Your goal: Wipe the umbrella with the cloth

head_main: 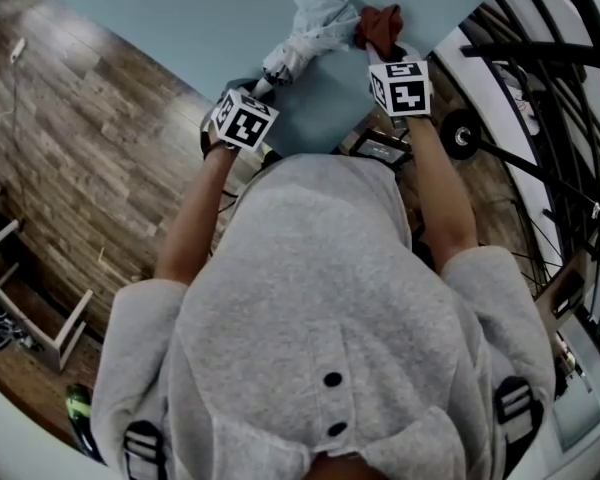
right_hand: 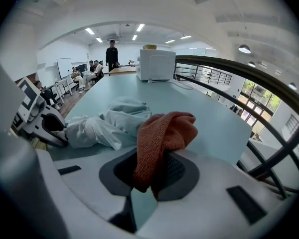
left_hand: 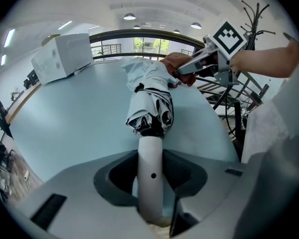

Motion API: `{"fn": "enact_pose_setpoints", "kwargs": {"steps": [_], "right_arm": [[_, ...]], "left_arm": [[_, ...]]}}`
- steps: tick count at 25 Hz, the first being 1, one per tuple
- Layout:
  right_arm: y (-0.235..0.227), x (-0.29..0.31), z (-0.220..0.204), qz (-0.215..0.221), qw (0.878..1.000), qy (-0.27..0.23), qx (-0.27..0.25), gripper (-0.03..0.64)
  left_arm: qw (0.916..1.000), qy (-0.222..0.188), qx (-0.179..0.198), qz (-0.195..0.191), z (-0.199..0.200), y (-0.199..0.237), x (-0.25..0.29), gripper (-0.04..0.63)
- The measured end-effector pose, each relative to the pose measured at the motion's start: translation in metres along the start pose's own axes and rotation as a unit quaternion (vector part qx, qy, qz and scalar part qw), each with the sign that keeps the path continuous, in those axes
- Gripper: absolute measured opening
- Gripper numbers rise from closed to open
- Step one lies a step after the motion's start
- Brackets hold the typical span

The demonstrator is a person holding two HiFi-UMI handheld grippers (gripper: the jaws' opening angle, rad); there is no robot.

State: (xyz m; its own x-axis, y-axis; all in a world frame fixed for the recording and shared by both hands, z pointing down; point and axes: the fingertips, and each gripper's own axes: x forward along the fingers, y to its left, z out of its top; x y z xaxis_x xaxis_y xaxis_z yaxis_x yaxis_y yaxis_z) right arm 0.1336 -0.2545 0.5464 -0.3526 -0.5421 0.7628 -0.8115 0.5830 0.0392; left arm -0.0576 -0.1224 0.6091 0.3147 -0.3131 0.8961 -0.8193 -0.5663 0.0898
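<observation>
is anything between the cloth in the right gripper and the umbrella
Nothing visible does. The red cloth, held in the right gripper, hangs right beside the folded umbrella on the table. The left gripper holds the umbrella by its handle.

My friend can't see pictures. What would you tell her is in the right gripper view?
The right gripper pinches a rust-red cloth in its jaws over a pale blue table. Just left of the cloth lies a folded pale umbrella, its handle end held by the left gripper.
</observation>
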Motion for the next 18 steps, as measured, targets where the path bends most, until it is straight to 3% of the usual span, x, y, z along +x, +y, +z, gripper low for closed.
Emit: {"fn": "enact_pose_setpoints", "kwargs": {"steps": [7,18], "right_arm": [[0.023,0.029,-0.015,0.048,0.998,0.037,-0.032,0.074],[0.035,0.034,-0.017,0.055,0.997,0.037,-0.05,0.074]], "left_arm": [[1.0,-0.001,0.005,0.004,0.003,0.004,-0.002,0.16],[0.9999,0.003,0.012,0.0,0.003,0.004,-0.002,0.16]]}}
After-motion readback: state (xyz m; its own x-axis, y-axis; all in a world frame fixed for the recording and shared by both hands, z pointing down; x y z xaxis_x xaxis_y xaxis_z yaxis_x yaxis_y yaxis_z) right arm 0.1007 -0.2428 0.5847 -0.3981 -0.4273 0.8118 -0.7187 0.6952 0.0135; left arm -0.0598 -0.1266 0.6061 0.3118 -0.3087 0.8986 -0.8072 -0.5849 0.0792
